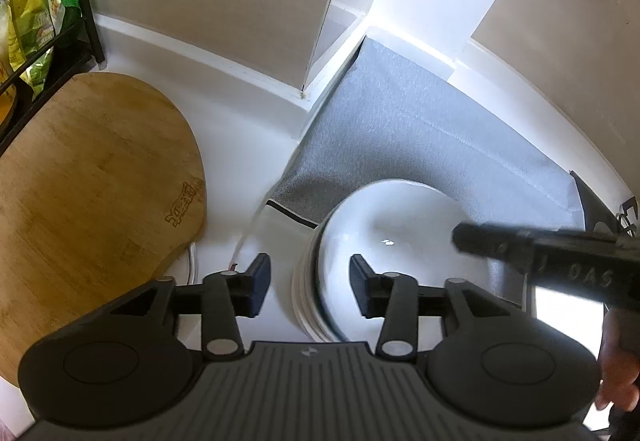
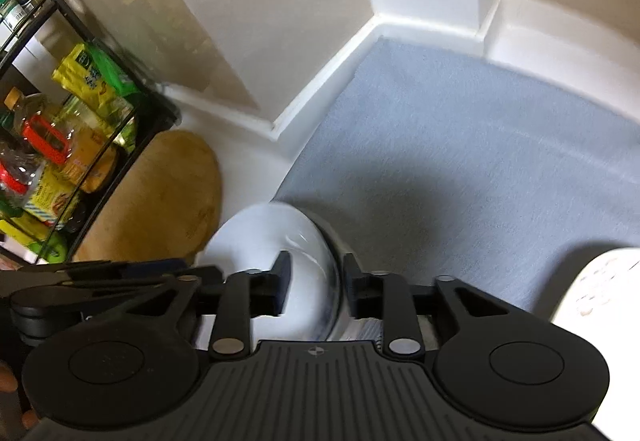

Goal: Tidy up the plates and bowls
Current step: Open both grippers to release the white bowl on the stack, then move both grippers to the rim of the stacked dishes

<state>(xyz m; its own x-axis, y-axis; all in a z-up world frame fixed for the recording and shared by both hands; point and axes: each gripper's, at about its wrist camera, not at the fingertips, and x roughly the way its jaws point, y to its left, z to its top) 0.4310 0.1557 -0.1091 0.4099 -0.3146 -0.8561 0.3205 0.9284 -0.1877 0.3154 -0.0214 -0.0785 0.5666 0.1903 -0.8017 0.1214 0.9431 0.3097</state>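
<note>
Left wrist view: the left gripper (image 1: 310,283) hangs over a stack of round white ceramic plates (image 1: 308,305) topped by a white dish (image 1: 384,225). Its jaws stand apart and straddle the near rim of the stack, with neither pad pressing on it. The stack sits at the edge of a grey fabric mat (image 1: 420,129), where the mat meets the white countertop (image 1: 240,145). A round bamboo cutting board (image 1: 92,177) lies to the left, just beside a black wire rack (image 1: 80,21) filled with yellow and green packets.

In the right wrist view the right gripper (image 2: 314,287) also stands parted, one finger inside the top dish (image 2: 272,241) and the other outside its rim; a small gap shows on each side, so I judge that it is not clamped. The rim looks blurred there.

Both tools are spread at opposite rims of the same pile, which suggests that the top piece has been set down and that this stacking step is as good as done. At the right edge of that view another pale, speckled dish (image 2: 600,281) rests on the mat, apart from the stack. It probably remains to be sorted. Whether more bowls wait out of frame I cannot tell.
</note>
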